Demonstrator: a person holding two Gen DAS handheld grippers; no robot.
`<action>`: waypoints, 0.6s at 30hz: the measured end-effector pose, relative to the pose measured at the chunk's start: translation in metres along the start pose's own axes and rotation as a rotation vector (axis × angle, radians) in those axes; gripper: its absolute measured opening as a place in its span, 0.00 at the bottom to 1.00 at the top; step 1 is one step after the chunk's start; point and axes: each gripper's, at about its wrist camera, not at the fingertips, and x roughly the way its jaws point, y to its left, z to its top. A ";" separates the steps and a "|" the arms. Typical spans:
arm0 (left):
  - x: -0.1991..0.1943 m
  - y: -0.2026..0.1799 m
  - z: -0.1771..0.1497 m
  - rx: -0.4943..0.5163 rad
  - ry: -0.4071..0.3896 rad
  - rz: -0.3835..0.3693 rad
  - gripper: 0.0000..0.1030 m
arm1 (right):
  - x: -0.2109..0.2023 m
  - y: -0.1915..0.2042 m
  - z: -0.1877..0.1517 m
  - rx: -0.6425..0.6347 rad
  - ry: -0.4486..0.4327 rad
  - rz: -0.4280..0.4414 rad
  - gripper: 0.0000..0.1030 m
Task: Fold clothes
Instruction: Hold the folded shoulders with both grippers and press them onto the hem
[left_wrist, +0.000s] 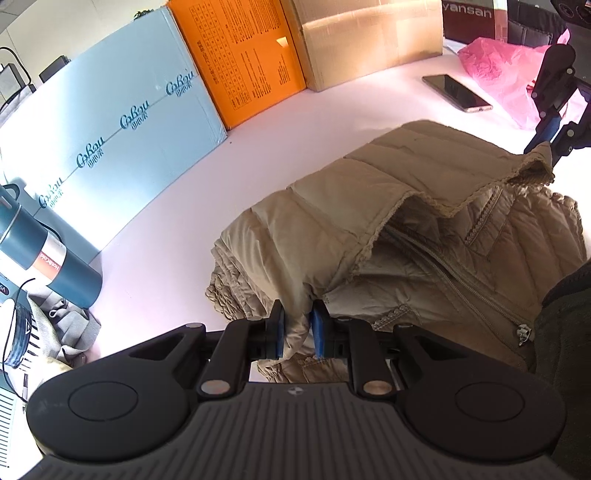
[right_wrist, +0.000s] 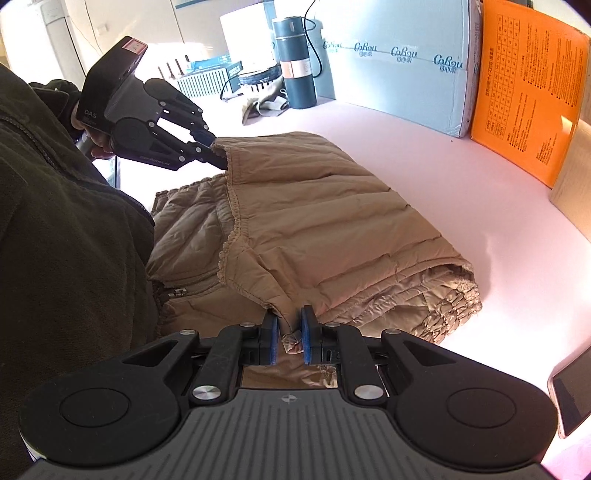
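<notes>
A tan quilted jacket (left_wrist: 369, 192) lies on the pale pink table (left_wrist: 258, 155), its upper layer doubled over the zipped front. My left gripper (left_wrist: 298, 321) is shut on one corner of that layer's lace-trimmed edge, fabric pinched between the blue pads. In the same view my right gripper (left_wrist: 543, 146) holds the far corner of the edge. The right wrist view shows the jacket (right_wrist: 314, 206) from the other side. There my right gripper (right_wrist: 289, 325) is shut on a fold of fabric, and the left gripper (right_wrist: 218, 155) grips the opposite corner, both corners raised slightly.
A blue box (left_wrist: 110, 140), an orange box (left_wrist: 236, 59) and a cardboard box (left_wrist: 369, 40) line the table's back. A phone (left_wrist: 456, 92) and a pink plastic bag (left_wrist: 506, 70) lie beyond the jacket. A teal flask (left_wrist: 51, 254) stands at left. The person's dark sleeve (right_wrist: 66, 229) is close.
</notes>
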 end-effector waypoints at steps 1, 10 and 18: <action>-0.004 0.001 0.000 0.002 -0.009 -0.002 0.13 | -0.003 0.000 0.001 0.000 -0.006 0.005 0.12; -0.035 0.006 -0.002 0.076 -0.054 -0.025 0.12 | -0.028 0.000 0.010 -0.017 -0.019 0.082 0.12; -0.056 -0.007 -0.013 0.209 -0.028 -0.115 0.10 | -0.032 0.007 0.014 -0.040 0.064 0.209 0.12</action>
